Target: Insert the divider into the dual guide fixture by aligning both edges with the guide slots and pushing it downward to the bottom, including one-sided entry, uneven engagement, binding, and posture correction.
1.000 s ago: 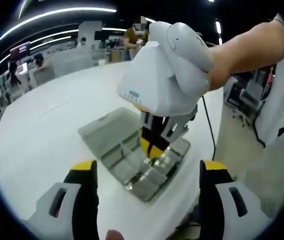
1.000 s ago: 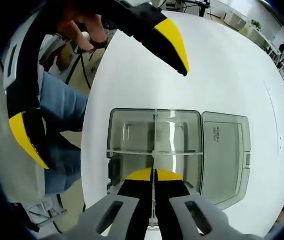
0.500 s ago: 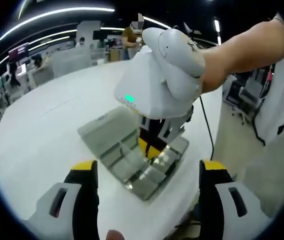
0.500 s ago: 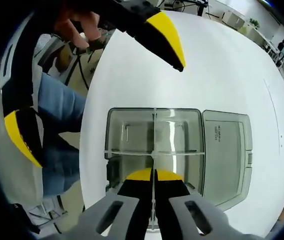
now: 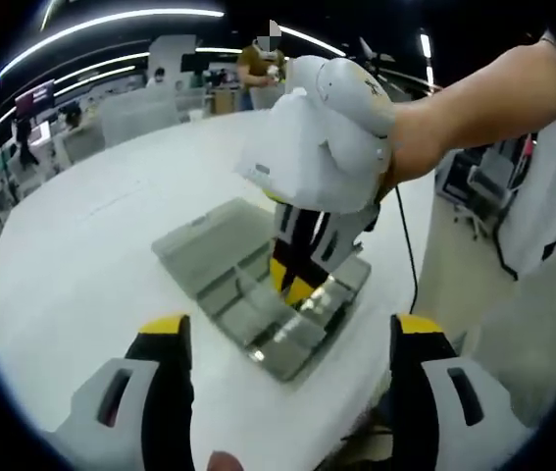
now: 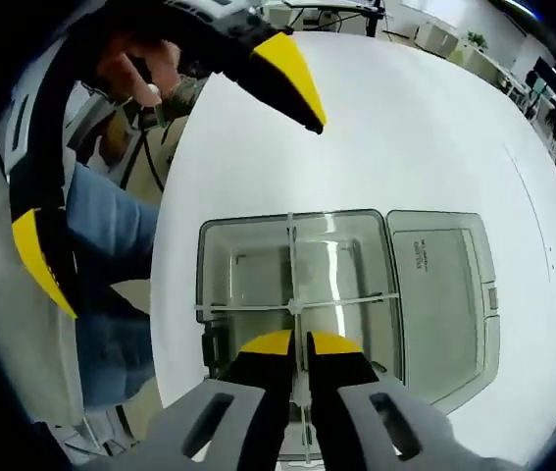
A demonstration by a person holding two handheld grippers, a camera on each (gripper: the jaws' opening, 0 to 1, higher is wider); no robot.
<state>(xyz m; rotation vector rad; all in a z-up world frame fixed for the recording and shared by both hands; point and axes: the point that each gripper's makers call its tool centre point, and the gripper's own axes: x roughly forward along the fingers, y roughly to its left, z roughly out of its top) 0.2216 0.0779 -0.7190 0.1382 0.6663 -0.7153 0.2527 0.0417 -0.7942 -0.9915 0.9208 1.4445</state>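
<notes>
2 grippers over 1 clear box (image 6: 356,265) near the round white table's (image 5: 81,255) edge, open tabletop beyond it.
Right gripper (image 6: 299,340) points down into the box, jaws nearly together on the thin divider (image 6: 291,257), which stands upright in the box crossing a second strip; hinged lid (image 6: 444,294) lies flat alongside. Left gripper (image 5: 282,329) hangs back just off the table rim, jaws spread wide, gripping nothing.

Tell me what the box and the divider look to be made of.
The box looks like clear glossy plastic: the white table shows through it and its walls catch glare. The divider seems thin, translucent plastic, pale and edge-on between the right gripper.
</notes>
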